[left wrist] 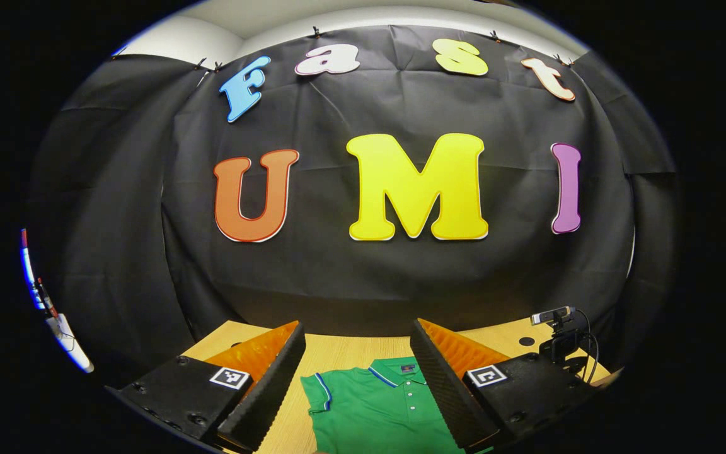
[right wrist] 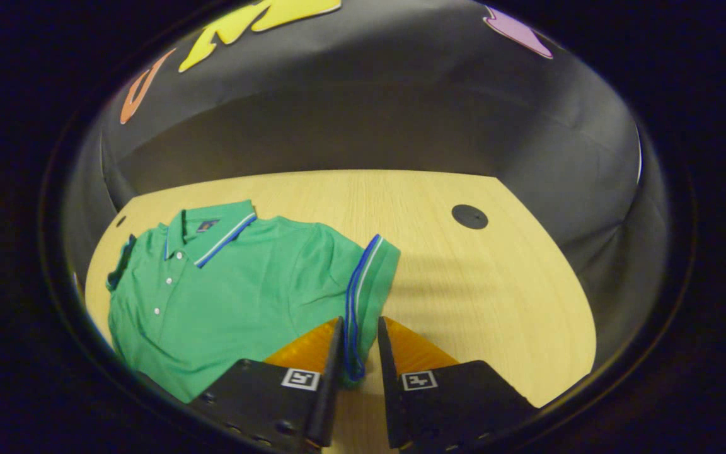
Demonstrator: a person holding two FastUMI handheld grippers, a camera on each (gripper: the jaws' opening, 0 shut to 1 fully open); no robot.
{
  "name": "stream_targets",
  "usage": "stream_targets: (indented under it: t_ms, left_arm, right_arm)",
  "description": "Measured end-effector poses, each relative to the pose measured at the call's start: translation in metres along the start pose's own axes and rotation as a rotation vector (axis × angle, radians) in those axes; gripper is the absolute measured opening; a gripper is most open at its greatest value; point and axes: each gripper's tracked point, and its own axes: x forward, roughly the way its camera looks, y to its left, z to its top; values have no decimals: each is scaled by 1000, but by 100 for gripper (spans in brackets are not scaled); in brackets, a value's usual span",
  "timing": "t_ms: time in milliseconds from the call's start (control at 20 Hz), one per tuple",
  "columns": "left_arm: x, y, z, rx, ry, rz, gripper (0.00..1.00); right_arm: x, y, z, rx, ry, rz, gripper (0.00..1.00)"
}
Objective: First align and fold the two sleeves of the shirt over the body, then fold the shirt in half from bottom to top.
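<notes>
A green polo shirt (right wrist: 230, 296) with blue-and-white trim lies face up on the wooden table (right wrist: 476, 296), collar toward the far wall. Its near sleeve (right wrist: 372, 271) runs down between the fingers of my right gripper (right wrist: 359, 321), which is closed to a narrow gap on the striped cuff. In the left gripper view the shirt (left wrist: 375, 410) lies on the table below and between the fingers of my left gripper (left wrist: 357, 325). That gripper is held above the table, wide open, with nothing in it.
A small webcam on a stand (left wrist: 558, 328) sits at the table's right edge in the left gripper view. A black round cap (right wrist: 469, 216) is set in the tabletop beyond the sleeve. The black cloth wall closes the table's far side.
</notes>
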Motion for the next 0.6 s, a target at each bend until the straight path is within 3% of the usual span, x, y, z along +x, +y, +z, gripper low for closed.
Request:
stream_targets:
  t_ms: [100, 200, 400, 600]
  left_arm:
    - [2, -1, -3, -4, 6, -6, 100]
    - [3, -3, -2, -3, 6, -13, 100]
    - [1, -3, -1, -7, 5, -13, 100]
    - [-6, 7, -3, -27, 9, 8, 100]
  right_arm:
    - [4, -1, 3, 11, 7, 1, 5]
    - [-2, -1, 6, 20, 1, 9, 0]
    - [-26, 3, 29, 27, -49, 23, 0]
    - [-54, 42, 57, 22, -113, 63, 0]
